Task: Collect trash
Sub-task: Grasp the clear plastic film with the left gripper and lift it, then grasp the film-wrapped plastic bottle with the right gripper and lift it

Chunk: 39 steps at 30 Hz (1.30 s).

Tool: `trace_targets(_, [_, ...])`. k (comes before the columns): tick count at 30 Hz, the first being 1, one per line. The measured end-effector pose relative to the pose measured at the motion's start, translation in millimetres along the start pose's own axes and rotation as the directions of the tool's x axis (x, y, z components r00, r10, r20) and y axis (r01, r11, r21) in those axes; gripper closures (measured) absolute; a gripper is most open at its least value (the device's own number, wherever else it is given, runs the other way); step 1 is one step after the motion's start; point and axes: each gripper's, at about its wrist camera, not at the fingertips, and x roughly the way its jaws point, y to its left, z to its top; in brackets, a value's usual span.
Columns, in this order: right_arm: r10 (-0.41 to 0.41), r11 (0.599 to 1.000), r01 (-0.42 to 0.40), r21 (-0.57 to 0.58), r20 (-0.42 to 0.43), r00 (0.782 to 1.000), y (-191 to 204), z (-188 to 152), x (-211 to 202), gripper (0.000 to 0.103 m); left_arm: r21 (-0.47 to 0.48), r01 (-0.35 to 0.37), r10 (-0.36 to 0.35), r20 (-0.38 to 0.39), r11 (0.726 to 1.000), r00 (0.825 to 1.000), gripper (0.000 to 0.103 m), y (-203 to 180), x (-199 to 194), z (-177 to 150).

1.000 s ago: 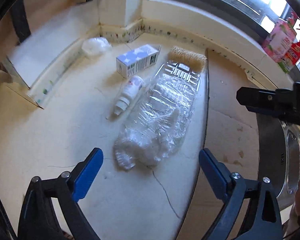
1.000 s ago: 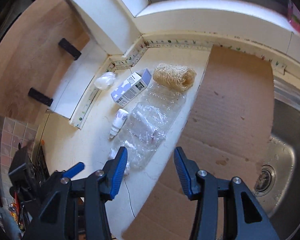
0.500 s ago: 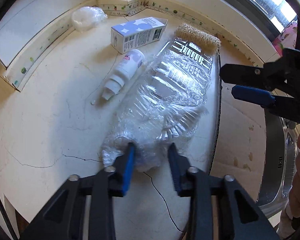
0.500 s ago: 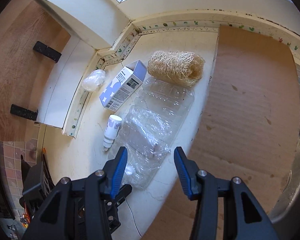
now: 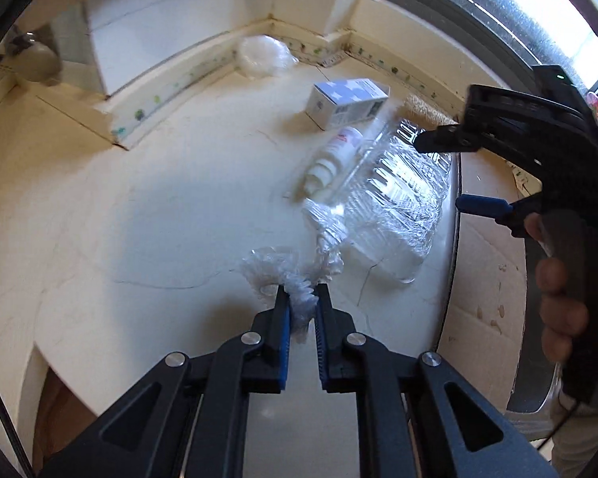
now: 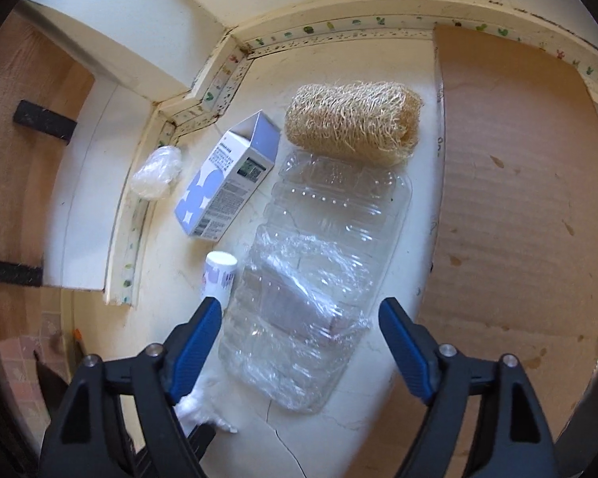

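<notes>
Plastic wrap [image 5: 299, 298] pinched in left gripper [image 5: 301, 298], counter [image 5: 139, 219] below

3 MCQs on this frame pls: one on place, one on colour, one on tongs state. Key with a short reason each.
1. What touches the far end of the clear plastic tray?
A. the loofah sponge
B. a mug
C. a spoon

2. The pads on the right tongs are:
A. red
B. blue
C. green

3. The left tongs are:
A. wide open over the box
B. shut on crumpled plastic wrap
C. shut on the small white bottle

Key:
1 A: the sponge lies against the tray's far edge.
2 B: both pads show blue.
3 B: the jaws, just closed, pinch the wrap; the small white bottle and the box lie apart on the counter.
</notes>
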Motion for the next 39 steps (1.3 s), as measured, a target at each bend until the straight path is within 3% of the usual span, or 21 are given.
trace_targets(7, [-0.159, 0.987, 0.159, -0.04, -0.021, 0.987, 29.6, -7.7, 28.3, 0.012, -0.03, 0.0, 0.001, 0.033, 1.0, 0.999, 0.094, 26.1, -31.2, -14.6])
trace_targets(14, [-0.346, 0.933, 0.347, -0.095, 0.027, 0.938, 51.4, -18.1, 47.8, 0.009, -0.089, 0.005, 0.0, 0.06, 0.996, 0.998, 0.094, 56.1, -50.3, -24.7])
trace_targets(21, [-0.418, 0.901, 0.419, -0.109, 0.031, 0.908, 59.2, -18.2, 62.0, 0.001, -0.127, 0.017, -0.01, 0.057, 0.992, 0.998, 0.094, 73.2, -57.4, -34.9])
trace_targets(25, [-0.425, 0.898, 0.428, -0.099, 0.048, 0.904, 61.2, -20.0, 64.7, 0.002, -0.132, 0.019, -0.012, 0.056, 0.991, 0.998, 0.094, 73.7, -58.8, -36.3])
trace_targets(29, [-0.418, 0.902, 0.423, -0.091, 0.071, 0.906, 60.7, -29.2, 59.0, 0.009, -0.138, 0.022, -0.014, 0.061, 0.99, 0.998, 0.094, 73.9, -58.5, -34.1])
trace_targets(35, [-0.345, 0.935, 0.35, -0.062, 0.086, 0.935, 46.2, -41.5, 35.6, 0.018, -0.131, 0.025, -0.016, 0.066, 0.991, 0.998, 0.094, 71.6, -59.5, -34.3])
trace_targets(39, [-0.283, 0.954, 0.291, -0.073, 0.104, 0.954, 38.2, -54.0, 13.2, 0.019, -0.114, 0.029, -0.021, 0.072, 0.993, 0.997, 0.094, 67.1, -62.9, -35.0])
